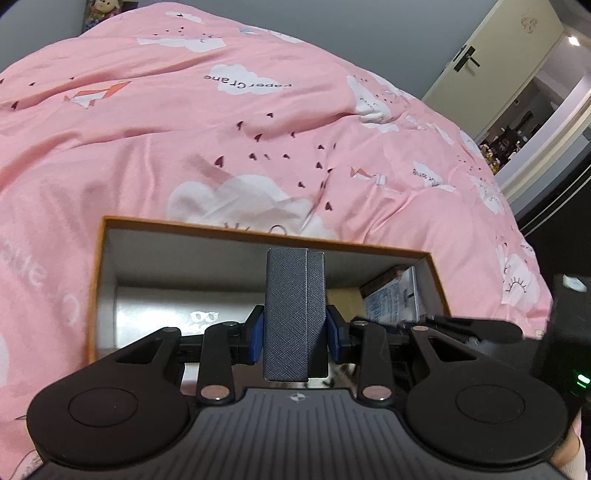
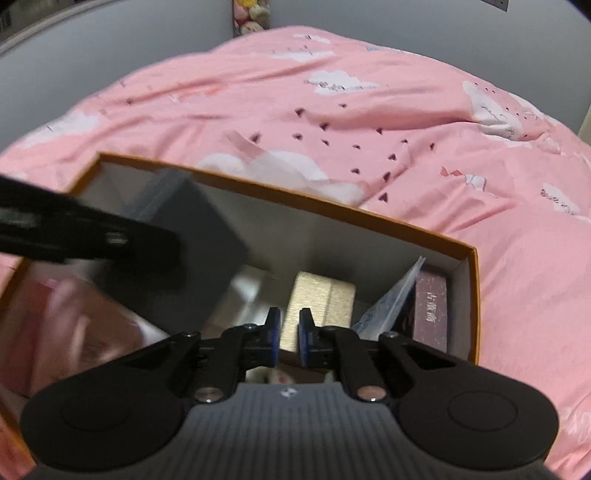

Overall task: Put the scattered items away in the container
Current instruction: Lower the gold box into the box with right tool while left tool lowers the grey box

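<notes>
My left gripper [image 1: 295, 328] is shut on a grey textured case [image 1: 293, 291], which stands upright between the blue pads over the open orange-rimmed box [image 1: 258, 230]. The right wrist view shows that same case [image 2: 199, 229] at the left, with a black finger [image 2: 110, 236] of the left gripper across it. My right gripper [image 2: 289, 336] hangs over the box [image 2: 332, 206] with its pads nearly together and nothing between them. Below it in the box lie a gold carton [image 2: 317, 295], a blue-and-white packet [image 2: 391, 306] and a maroon carton [image 2: 432, 310].
The box sits on a bed covered by a pink quilt [image 1: 258, 129] printed with clouds. An open door [image 1: 491, 55] is at the far right. Plush toys [image 2: 251, 14] stand by the wall behind the bed. The box's left part looks blurred and shiny.
</notes>
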### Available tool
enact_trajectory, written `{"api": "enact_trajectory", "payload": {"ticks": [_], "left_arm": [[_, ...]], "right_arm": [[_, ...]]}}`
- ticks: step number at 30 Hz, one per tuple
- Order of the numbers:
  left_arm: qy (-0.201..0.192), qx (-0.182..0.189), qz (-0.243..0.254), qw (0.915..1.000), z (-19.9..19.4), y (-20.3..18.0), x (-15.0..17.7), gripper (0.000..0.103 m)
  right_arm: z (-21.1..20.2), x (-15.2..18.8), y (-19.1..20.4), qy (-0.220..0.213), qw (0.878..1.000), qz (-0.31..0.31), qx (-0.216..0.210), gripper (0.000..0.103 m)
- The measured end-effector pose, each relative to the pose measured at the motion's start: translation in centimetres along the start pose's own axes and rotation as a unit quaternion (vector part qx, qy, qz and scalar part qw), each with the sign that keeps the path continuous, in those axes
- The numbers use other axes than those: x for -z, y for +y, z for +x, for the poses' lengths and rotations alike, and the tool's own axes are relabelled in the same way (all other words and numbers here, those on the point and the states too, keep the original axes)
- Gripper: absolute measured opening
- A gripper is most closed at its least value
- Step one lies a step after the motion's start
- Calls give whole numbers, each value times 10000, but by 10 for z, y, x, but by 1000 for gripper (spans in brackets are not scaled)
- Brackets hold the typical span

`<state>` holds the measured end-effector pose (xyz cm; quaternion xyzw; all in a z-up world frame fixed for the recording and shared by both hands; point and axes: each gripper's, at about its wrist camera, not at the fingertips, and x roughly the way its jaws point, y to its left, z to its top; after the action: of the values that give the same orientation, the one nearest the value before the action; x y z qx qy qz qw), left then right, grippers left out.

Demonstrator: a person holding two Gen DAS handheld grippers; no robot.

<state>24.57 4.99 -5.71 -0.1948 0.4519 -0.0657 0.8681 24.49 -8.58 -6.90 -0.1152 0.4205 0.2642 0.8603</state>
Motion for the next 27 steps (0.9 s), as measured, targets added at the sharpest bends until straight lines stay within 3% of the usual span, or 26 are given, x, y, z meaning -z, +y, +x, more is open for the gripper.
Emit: {"api": "enact_trajectory", "payload": {"ticks": [11, 27], "left_arm": [[240, -230, -32, 9994, 35, -16, -1, 38], [216, -434, -223, 9986, 60, -26, 0, 38]], "right_arm": [[-60, 22, -7, -506, 9966, 592, -274, 14], [-65, 47, -13, -530, 9951, 805, -205, 16]]}}
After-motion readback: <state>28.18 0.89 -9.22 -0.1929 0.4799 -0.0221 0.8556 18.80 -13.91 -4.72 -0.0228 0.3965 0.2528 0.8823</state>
